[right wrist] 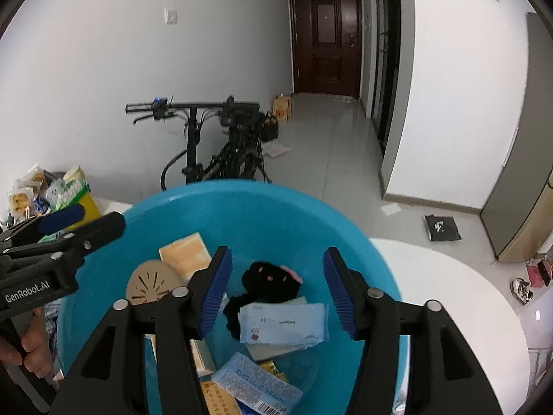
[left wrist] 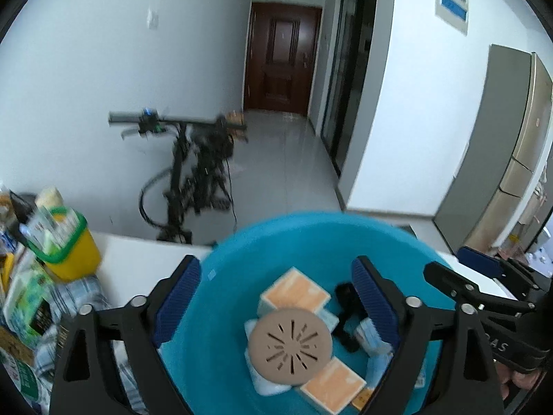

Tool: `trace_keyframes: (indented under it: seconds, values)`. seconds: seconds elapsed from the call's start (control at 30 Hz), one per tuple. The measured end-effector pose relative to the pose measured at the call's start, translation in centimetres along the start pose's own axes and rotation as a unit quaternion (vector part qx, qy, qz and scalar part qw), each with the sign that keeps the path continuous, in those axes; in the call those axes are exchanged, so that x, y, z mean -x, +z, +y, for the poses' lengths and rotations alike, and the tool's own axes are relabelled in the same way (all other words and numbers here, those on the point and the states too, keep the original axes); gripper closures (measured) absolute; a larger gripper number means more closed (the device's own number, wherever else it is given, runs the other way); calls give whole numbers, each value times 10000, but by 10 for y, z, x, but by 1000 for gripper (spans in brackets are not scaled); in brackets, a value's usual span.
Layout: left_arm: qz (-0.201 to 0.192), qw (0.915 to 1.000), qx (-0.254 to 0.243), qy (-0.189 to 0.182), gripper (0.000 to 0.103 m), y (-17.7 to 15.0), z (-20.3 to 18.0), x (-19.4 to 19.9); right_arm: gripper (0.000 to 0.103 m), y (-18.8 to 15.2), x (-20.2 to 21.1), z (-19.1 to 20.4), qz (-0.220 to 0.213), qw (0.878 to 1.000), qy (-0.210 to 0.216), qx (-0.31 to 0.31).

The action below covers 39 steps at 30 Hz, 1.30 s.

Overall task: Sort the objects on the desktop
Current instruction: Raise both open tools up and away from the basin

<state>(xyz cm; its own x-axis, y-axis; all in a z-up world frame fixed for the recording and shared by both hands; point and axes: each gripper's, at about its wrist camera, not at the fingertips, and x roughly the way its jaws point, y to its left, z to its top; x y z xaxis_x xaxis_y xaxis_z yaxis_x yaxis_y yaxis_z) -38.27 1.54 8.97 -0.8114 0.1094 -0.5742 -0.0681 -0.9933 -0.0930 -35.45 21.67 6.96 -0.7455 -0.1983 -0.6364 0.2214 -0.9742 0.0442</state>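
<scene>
Both hand-held grippers (left wrist: 276, 297) (right wrist: 276, 283) above basin (right wrist: 262, 207)

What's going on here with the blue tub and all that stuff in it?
A person is sorting desk clutter, holding one pair of tongs in each hand over a blue basin on a white table. Both the left tongs and right tongs are open and empty. The basin already holds a tan slotted disc, orange-topped boxes, a black plush item and a pale blue packet.
</scene>
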Motion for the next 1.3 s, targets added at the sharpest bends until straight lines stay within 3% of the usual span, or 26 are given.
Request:
trace_keyframes:
  seconds: [0.03,0.23,0.37,0.63,0.8,1.3]
  values:
    - [-135,9999,-19,18,0,1,0,4,36,1,4,-1,-102,9999,1,-7]
    - [-850,9957,-285,216,0,6,-7,28,15,7,18,-4,-535,9985,-89,-124]
    - [-1239,9921,-200,54,0,6,-5,41,4,10,28,-8,-856,9958,-269,-194]
    - [-1704,9851,-204,86,0,7,-4,58,1,12,56,-9,-1679,9851,-333,-194]
    - [-1785,9835,-268,114,0,8,-7,62,1,14,68,-4,-2017,9787,-367,-77]
    - [-1949,9807,-60,112,0,9,-1,76,1,16,75,-10,-2067,9779,-210,-227]
